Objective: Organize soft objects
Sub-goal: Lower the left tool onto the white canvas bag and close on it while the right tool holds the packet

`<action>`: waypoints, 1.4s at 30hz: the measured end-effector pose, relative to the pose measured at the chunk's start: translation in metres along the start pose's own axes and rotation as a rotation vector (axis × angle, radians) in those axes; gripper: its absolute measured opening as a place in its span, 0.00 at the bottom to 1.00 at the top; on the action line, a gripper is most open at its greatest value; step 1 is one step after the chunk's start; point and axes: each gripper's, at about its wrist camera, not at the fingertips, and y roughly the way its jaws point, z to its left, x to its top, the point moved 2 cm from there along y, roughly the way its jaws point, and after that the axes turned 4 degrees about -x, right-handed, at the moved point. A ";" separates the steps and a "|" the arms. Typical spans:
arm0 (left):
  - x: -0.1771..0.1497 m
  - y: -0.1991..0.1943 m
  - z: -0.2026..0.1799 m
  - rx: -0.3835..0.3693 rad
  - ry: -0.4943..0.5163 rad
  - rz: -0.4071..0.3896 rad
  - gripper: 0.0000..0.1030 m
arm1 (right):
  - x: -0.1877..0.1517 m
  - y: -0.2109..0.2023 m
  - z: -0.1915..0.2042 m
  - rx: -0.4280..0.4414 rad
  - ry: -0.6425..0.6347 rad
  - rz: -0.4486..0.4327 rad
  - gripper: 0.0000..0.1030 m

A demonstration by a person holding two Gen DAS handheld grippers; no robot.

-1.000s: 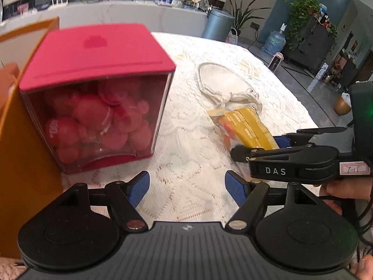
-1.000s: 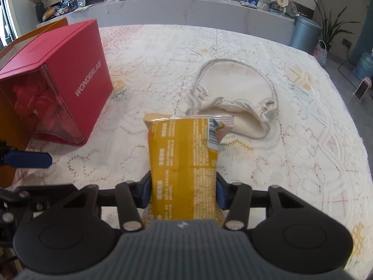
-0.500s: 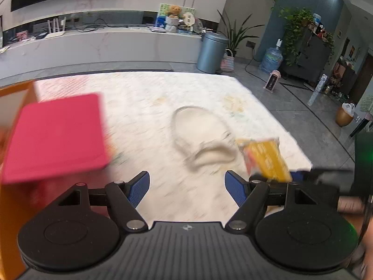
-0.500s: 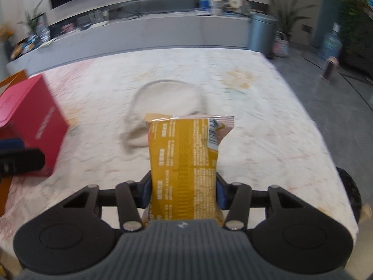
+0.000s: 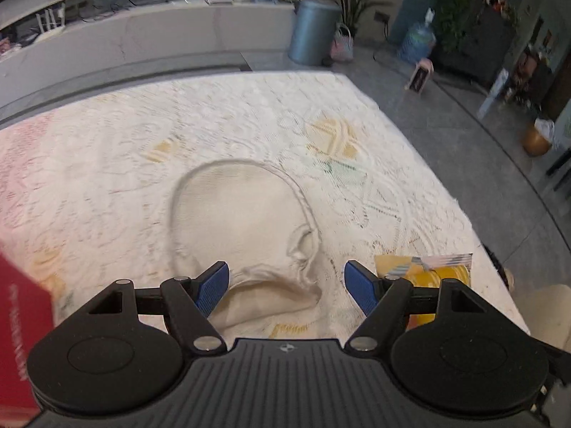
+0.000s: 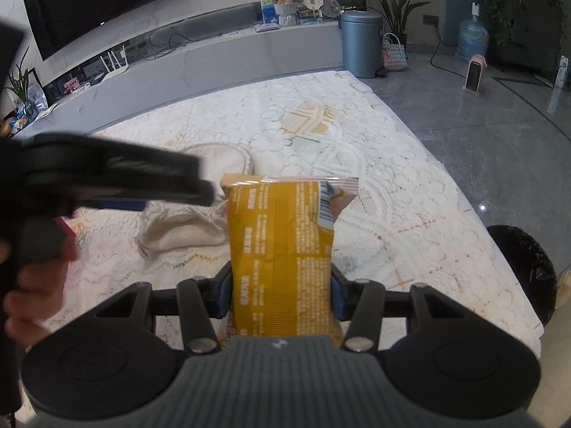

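The task looks barely under way. The right gripper [image 6: 282, 290] is clamped at a middling width on the yellow crinkly plastic snack packet [image 6: 282, 246], held above the near right part of the table with the white lace tablecloth [image 5: 107, 164]. Nothing has gone into the cream cloth drawstring pouch [image 5: 242, 221], which lies flat near the middle of the table, its gathered mouth towards the near edge. The pouch must presumably be opened and the packet put in.

The left gripper [image 5: 287, 287] stands wide open and empty, its blue pads [image 5: 210, 287] straddling the pouch's mouth from above; whether they touch the cloth cannot be told.

A second ago the left gripper faced the red box with a clear window [image 5: 18, 324] at the left edge; it has since swept across to the pouch, and the box is now only a sliver. The right gripper's grip is unchanged, though it has rolled and drifted towards the right edge.
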 end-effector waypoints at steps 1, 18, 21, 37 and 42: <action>0.002 0.005 -0.002 0.004 0.001 0.008 0.84 | 0.000 0.001 0.000 0.003 0.003 0.000 0.49; 0.008 0.043 0.016 0.136 0.030 0.073 0.89 | 0.000 -0.003 -0.020 0.024 0.074 -0.023 0.37; 0.005 0.046 0.015 0.134 0.047 0.062 0.92 | -0.002 0.005 -0.015 0.022 0.042 0.013 0.37; -0.010 0.043 0.020 0.118 0.120 -0.066 0.87 | -0.007 0.049 0.006 -0.116 -0.101 0.105 0.61; -0.012 0.031 0.024 0.067 0.115 -0.088 0.32 | -0.006 0.045 0.001 -0.076 -0.094 0.089 0.55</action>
